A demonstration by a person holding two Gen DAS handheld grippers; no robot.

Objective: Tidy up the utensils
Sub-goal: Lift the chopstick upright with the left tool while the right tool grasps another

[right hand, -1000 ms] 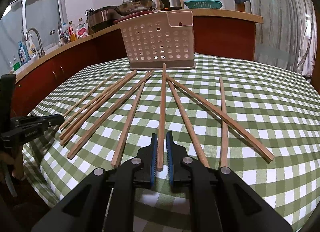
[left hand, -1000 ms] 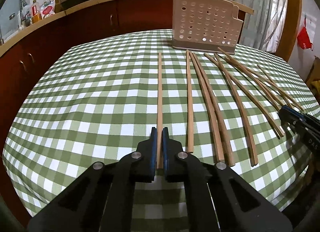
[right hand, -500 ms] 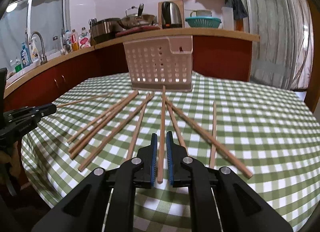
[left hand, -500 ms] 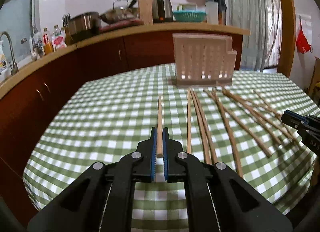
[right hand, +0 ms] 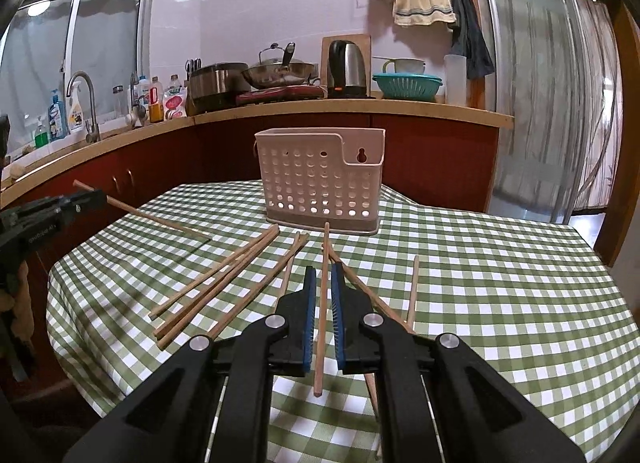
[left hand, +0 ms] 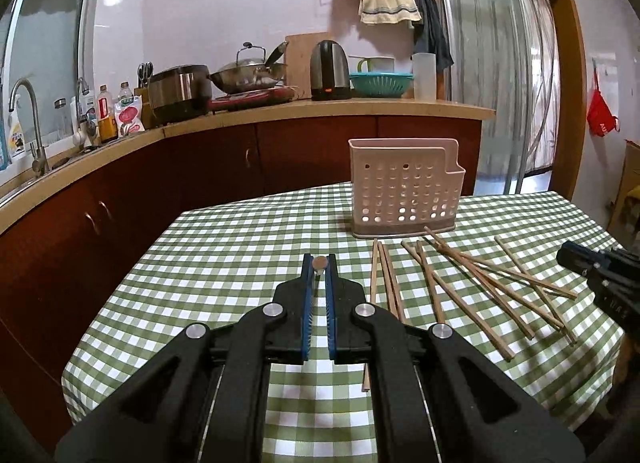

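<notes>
The left tool (left hand: 319, 263) is closed on one chopstick (left hand: 319, 262). In its own view the stick points almost straight at the camera, so only its round end shows between the blue pads (left hand: 307, 303). The right wrist view shows that same stick from the side: it runs from the left tool (right hand: 94, 197) out over the counter (right hand: 500, 303), its far end low over the checked cloth. Whether that end touches the cloth cannot be told.

The right tool (right hand: 322, 275) is closed on a second chopstick (right hand: 323, 303). This one lies along the gap between its pads, its far end reaching toward the holder (right hand: 320, 183) and its near end jutting back past the pads.

The holder is a pale perforated plastic caddy. It stands upright on the far part of the counter.

The other chopsticks (left hand: 460, 279) lie loose on the cloth between the holder and the tools, fanned out, some crossing each other. From the left wrist view they sit to the right of the left tool, with the right tool (left hand: 572, 259) at the right edge.

In the right wrist view one chopstick (right hand: 412, 289) lies by itself just right of the right tool.
</notes>
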